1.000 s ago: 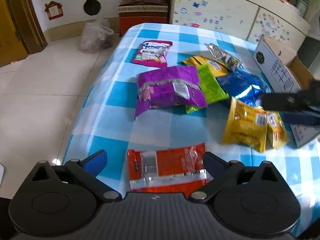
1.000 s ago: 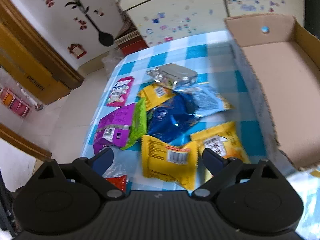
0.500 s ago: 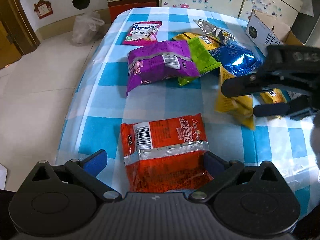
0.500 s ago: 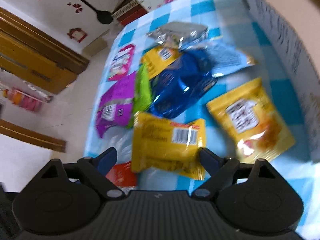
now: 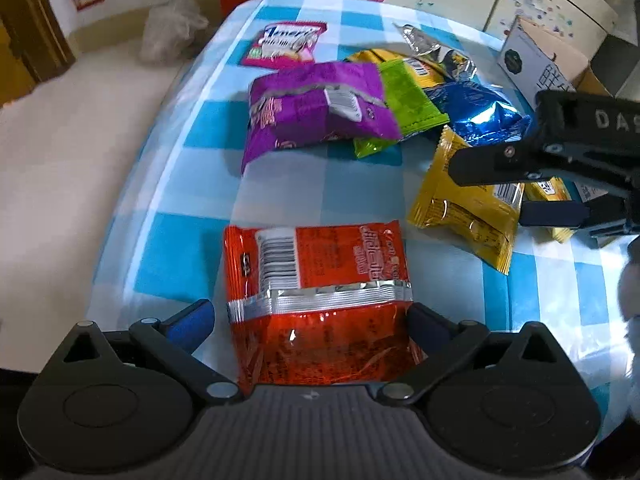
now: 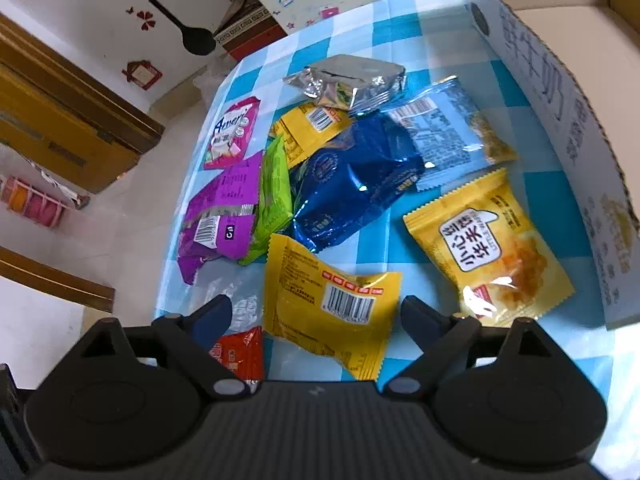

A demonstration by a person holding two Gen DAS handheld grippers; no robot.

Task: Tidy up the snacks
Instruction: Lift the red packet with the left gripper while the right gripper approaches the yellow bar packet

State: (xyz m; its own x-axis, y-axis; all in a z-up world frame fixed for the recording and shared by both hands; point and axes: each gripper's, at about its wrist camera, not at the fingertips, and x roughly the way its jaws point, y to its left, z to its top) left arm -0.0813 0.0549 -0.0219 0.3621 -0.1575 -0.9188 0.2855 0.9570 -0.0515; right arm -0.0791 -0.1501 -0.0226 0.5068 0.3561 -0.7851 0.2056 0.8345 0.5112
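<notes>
Both grippers are poised to pick; the left gripper [image 5: 310, 320] stands apart around the red packet [image 5: 316, 300], the right gripper [image 6: 316, 314] apart around the yellow packet [image 6: 328, 304]; next each must close, then carry toward the cardboard box [image 6: 560, 92] at two o'clock; both packets lie flat and crinkled on the checked tablecloth [image 5: 280, 200].

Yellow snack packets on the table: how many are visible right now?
3: one between the right gripper's fingers, one beside the cardboard box, one under the silver packet at the pile's far end. Others may be hidden beneath the pile.
</notes>
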